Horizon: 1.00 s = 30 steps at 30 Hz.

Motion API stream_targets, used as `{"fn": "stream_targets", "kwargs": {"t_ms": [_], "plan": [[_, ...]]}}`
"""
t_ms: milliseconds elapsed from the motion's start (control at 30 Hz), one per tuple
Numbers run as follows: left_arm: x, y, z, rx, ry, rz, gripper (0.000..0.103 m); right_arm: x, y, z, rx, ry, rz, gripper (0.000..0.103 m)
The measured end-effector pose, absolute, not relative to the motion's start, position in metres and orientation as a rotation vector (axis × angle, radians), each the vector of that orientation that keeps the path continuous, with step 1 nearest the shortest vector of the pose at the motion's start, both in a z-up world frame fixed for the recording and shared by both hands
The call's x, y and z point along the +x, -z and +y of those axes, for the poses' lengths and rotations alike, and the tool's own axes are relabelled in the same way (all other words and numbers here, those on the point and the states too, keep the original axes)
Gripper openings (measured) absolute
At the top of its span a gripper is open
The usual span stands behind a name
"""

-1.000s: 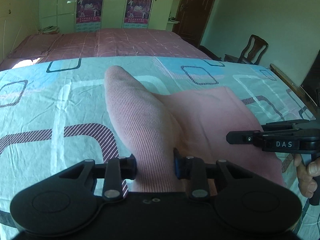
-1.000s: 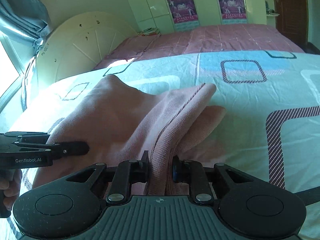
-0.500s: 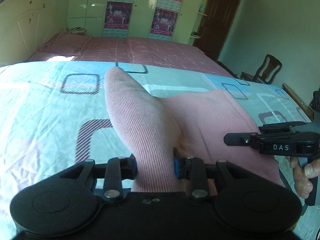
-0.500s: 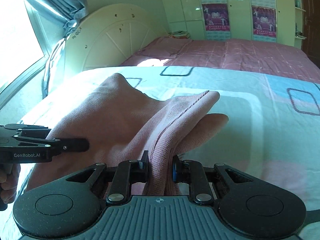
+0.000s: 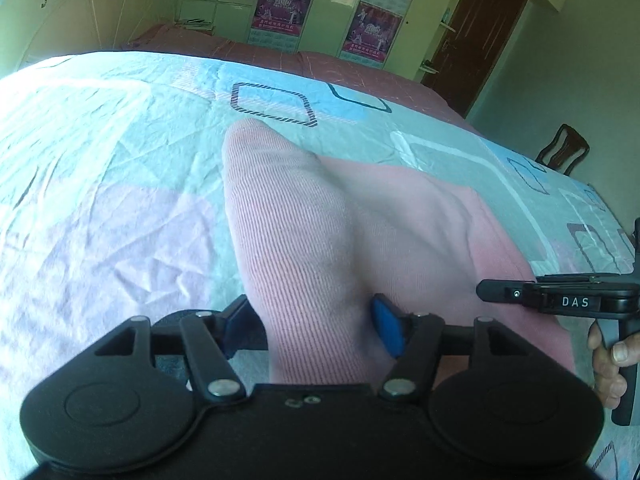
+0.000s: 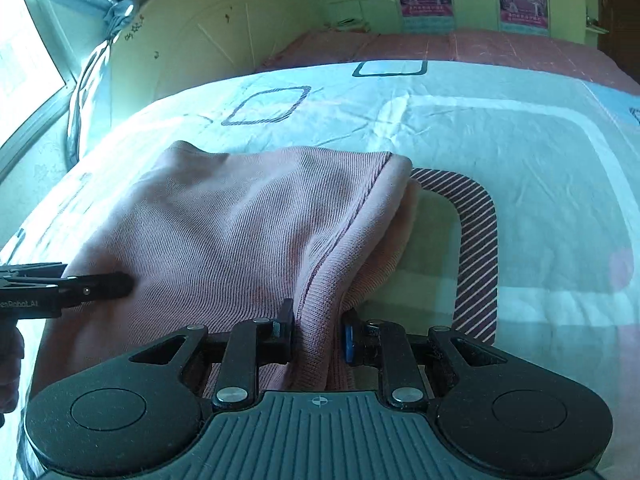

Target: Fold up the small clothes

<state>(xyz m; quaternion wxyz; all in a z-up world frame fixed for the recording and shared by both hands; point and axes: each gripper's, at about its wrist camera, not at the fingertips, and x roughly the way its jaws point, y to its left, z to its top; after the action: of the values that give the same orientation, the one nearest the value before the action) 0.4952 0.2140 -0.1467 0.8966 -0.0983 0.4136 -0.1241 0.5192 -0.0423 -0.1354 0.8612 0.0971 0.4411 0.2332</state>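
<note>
A small pink ribbed garment (image 5: 360,224) lies on the patterned bed sheet (image 5: 100,200). My left gripper (image 5: 316,320) has its jaws spread wider than before, with the near left edge of the garment still lying between them. My right gripper (image 6: 318,330) is shut on the garment's near right edge, a bunched seam (image 6: 320,312). The garment (image 6: 224,232) lies lowered and flatter on the sheet (image 6: 520,184). Each gripper shows in the other's view: the right one (image 5: 492,290) at the right, the left one (image 6: 116,284) at the left.
A headboard (image 6: 208,40) and a curtained window (image 6: 60,60) stand at the left. A wardrobe with posters (image 5: 320,12), a brown door (image 5: 492,28) and a wooden chair (image 5: 564,152) are beyond the bed. A second bed with a pink cover (image 6: 480,48) lies behind.
Both grippers have moved forward and down, laying the garment flatter on the sheet. The left gripper's jaws have widened; the right gripper stays clamped.
</note>
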Motion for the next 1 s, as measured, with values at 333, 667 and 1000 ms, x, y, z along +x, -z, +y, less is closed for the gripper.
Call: {"fn": "stream_targets", "kwargs": {"t_ms": [333,667,1000], "plan": [[0.487,0.115,0.243,-0.157,0.224,0.785,0.065,0.506,0.107,-0.067,0.193,-0.413,0.841,0.049],[0.527,0.122,0.187,0.043,0.331,0.793,0.033,0.548,0.115,-0.019,-0.072,-0.484,0.804,0.026],[0.518,0.114,0.199,-0.007,0.347,0.783,0.015,0.545,0.111,-0.033,-0.085,-0.439,0.801,0.026]]}}
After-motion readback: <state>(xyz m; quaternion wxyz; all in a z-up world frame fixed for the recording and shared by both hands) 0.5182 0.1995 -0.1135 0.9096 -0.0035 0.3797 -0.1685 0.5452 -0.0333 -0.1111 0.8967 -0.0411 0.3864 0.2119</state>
